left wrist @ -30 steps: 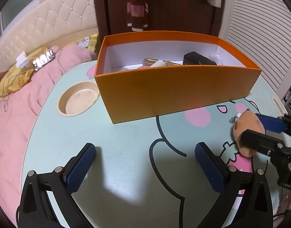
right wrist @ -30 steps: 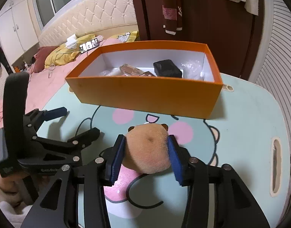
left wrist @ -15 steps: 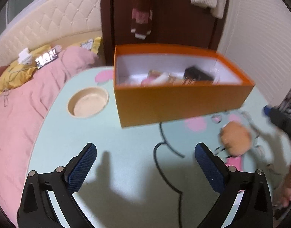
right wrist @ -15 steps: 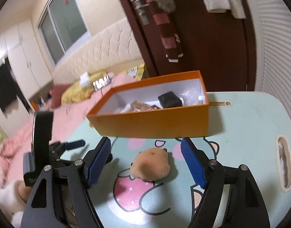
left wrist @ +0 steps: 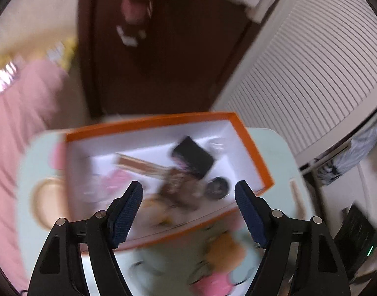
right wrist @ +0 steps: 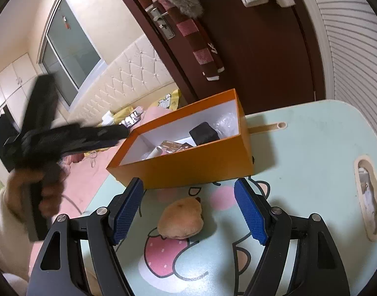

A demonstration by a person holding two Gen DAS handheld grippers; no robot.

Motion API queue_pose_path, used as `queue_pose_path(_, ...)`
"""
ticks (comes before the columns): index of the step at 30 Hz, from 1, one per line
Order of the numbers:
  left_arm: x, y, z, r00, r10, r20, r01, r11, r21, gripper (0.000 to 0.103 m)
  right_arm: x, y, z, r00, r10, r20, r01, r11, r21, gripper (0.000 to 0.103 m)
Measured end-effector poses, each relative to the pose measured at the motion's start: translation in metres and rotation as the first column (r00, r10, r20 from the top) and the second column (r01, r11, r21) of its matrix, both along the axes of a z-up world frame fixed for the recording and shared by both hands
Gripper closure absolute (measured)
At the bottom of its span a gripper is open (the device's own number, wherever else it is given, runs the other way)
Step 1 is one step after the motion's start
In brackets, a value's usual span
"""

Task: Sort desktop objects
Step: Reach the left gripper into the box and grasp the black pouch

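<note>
A brown plush toy [right wrist: 180, 217] lies on the cartoon-printed table [right wrist: 311, 153], just in front of the orange box [right wrist: 196, 165]. My right gripper [right wrist: 188, 212] is open and empty, raised above the toy with the toy between its fingers in view. My left gripper [left wrist: 188, 212] is open and empty, high over the orange box [left wrist: 252, 148]; that view is blurred. The plush [left wrist: 225, 251] shows below it. The box holds a black case [left wrist: 192, 157], a small round dark thing [left wrist: 216, 187] and other items. The left gripper also shows in the right wrist view [right wrist: 65, 138], blurred.
A round recess [left wrist: 48, 202] sits in the table left of the box. A slot handle [right wrist: 368, 197] is at the table's right edge. A pink bed [left wrist: 21, 113] lies to the left, a dark door [right wrist: 237, 49] stands behind.
My right gripper opened, let go of the plush on the table and rose back. My left gripper swung up fast over the box.
</note>
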State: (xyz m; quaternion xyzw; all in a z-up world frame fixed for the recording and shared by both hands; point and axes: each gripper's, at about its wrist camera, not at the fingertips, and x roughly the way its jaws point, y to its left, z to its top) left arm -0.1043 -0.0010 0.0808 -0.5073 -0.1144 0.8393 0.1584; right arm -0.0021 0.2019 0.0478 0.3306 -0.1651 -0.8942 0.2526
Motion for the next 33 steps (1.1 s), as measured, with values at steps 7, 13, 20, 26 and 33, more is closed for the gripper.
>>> queue_pose_path(7, -0.059, 0.031, -0.031, 0.985, 0.089, 0.147, -0.088, 0.996, -0.014, 0.026, -0.004, 0.011, -0.006, 0.999, -0.017, 0.048, 0.020, 0.998, -0.056, 0.027)
queue_pose_path(13, -0.070, 0.037, -0.044, 0.980, 0.135, 0.145, -0.127, 0.990, -0.067, 0.033, -0.002, 0.014, -0.008, 0.998, -0.019, 0.062, 0.023, 0.998, -0.063, 0.027)
queue_pose_path(20, -0.068, 0.020, -0.043, 0.973, 0.174, 0.149, -0.168, 0.984, -0.050, 0.044, 0.000, 0.015, -0.006, 0.997, -0.016, 0.073, 0.021, 0.997, -0.073, 0.027)
queue_pose_path(26, -0.062, 0.034, -0.039, 0.983, 0.143, 0.115, -0.130, 0.985, -0.109, 0.044, -0.001, 0.016, -0.006, 0.996, -0.020, 0.087, 0.027, 0.996, -0.080, 0.026)
queue_pose_path(33, -0.060, 0.041, -0.042, 0.988, 0.100, 0.120, -0.088, 0.990, -0.106, 0.036, -0.003, 0.014, -0.007, 0.995, -0.011, 0.102, 0.020, 0.997, -0.081, 0.026)
